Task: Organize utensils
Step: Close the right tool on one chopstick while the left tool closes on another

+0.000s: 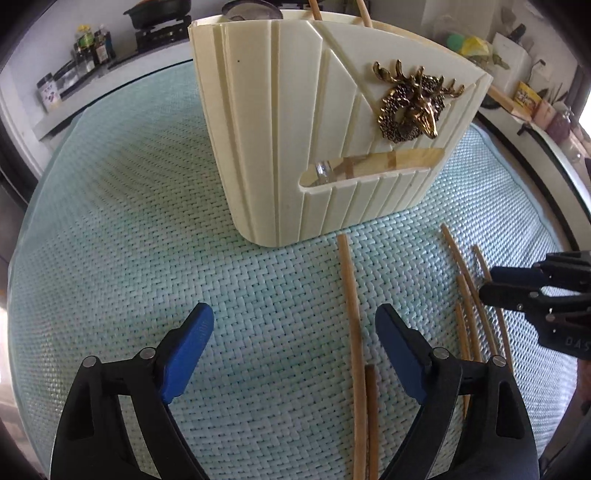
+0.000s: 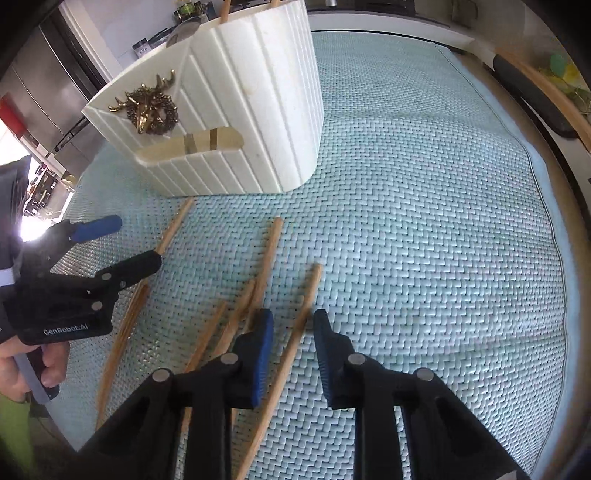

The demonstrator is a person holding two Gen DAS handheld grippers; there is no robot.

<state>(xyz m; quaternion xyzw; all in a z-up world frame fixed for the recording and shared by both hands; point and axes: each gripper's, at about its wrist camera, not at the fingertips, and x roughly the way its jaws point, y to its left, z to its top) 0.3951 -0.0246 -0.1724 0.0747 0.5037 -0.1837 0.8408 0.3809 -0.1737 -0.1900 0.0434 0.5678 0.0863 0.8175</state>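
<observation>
A cream ribbed utensil holder [image 1: 295,140] with a brass deer-head badge [image 1: 413,101] stands on a pale green woven mat [image 1: 147,221]; it also shows in the right wrist view [image 2: 236,122]. Chopstick tops stick out of it. Several wooden chopsticks [image 1: 351,314] lie loose on the mat in front of it, also in the right wrist view [image 2: 266,266]. My left gripper [image 1: 295,332] is open and empty, low over the mat beside the chopsticks. My right gripper [image 2: 293,339] is open, its fingers either side of one chopstick [image 2: 295,332] without closing on it.
A kitchen counter with bottles and jars [image 1: 85,48] and a stove with a pan [image 1: 159,18] lies behind the mat. A wooden-edged board [image 2: 546,96] sits past the mat's right edge. The person's hand [image 2: 22,365] holds the left gripper.
</observation>
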